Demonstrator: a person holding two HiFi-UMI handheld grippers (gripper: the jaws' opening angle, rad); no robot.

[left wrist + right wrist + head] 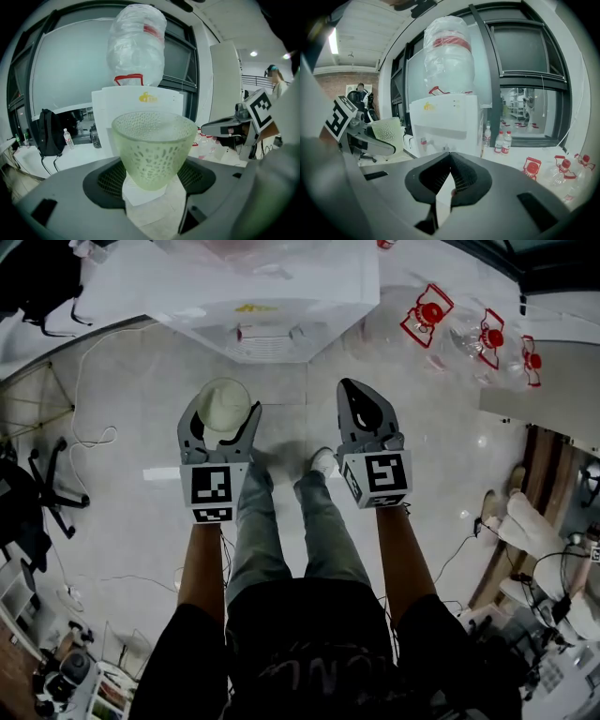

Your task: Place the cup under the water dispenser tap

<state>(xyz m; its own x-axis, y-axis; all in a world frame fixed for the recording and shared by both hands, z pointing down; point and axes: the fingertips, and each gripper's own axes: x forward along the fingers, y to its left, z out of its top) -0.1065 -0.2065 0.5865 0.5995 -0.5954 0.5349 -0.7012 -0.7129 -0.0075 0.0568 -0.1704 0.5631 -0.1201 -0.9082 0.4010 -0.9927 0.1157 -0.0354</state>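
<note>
1. My left claw is clenched on the pale green, dimpled, translucent plastic cup. The jaw pads press its lower body from both sides. The cup is upright, mouth up, carried in the air above the pale tiled floor.
2. The white box-shaped water dispenser stands straight ahead of the left claw, apart from the cup.
3. Its two small taps sit on the front face, beyond the cup. The cup is not yet under either of them.
4. A large clear water bottle with a red band sits upturned on top of the dispenser, above and ahead of the claw.
5. My right claw is clenched on nothing, jaw tips together. It is level with the left claw, just to its right.
6. Clear empty bottles with red handles lie on the floor ahead and to the right of the right claw.
</note>
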